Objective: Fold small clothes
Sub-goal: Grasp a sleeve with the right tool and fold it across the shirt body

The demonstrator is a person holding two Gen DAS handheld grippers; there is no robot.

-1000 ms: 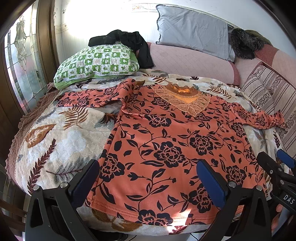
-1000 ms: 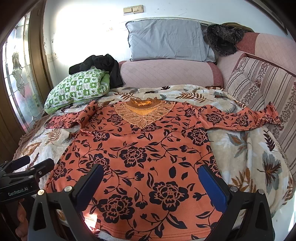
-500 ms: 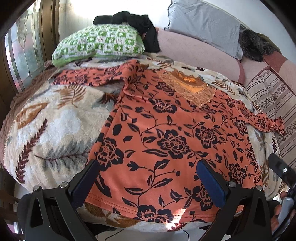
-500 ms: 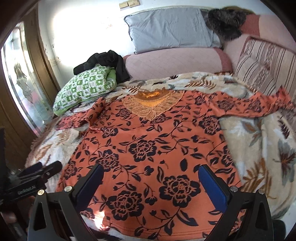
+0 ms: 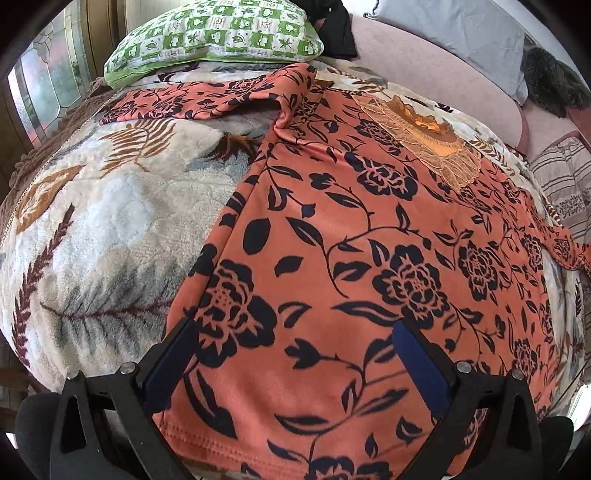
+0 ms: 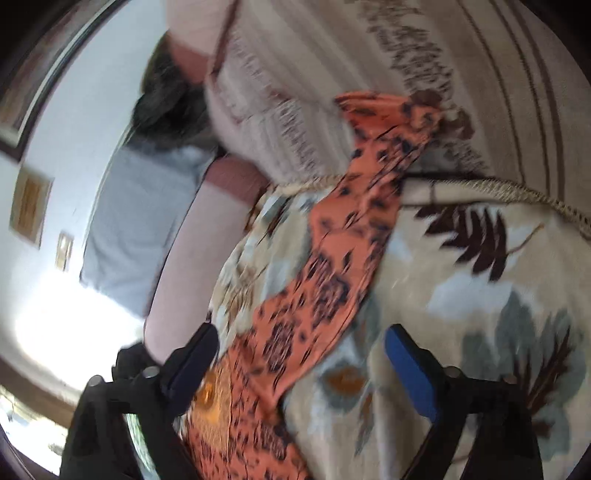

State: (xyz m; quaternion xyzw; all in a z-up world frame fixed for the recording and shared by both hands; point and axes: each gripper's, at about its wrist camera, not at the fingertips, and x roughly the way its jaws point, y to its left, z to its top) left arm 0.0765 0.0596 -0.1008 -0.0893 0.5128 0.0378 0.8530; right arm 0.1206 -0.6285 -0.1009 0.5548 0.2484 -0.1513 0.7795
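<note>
An orange top with black flowers [image 5: 351,236] lies spread flat, front up, on a leaf-patterned blanket [image 5: 92,206]. Its lace collar [image 5: 436,144] points away and its left sleeve [image 5: 192,99] stretches toward a green pillow. My left gripper [image 5: 295,362] is open, low over the top's bottom hem at its left corner, holding nothing. My right gripper [image 6: 301,363] is open and tilted sideways, just above the top's right sleeve [image 6: 332,266], which runs away toward a striped cushion. The right wrist view is blurred.
A green checked pillow [image 5: 214,33] and dark clothes lie at the back left. A pink sofa back [image 5: 424,74] holds a grey pillow [image 5: 461,33]. A striped cushion [image 6: 406,74] stands at the right. A glass door [image 5: 44,92] is on the left.
My left gripper has moved down and in toward the hem. My right gripper has swung right and rolled sideways, from the hem to over the right sleeve.
</note>
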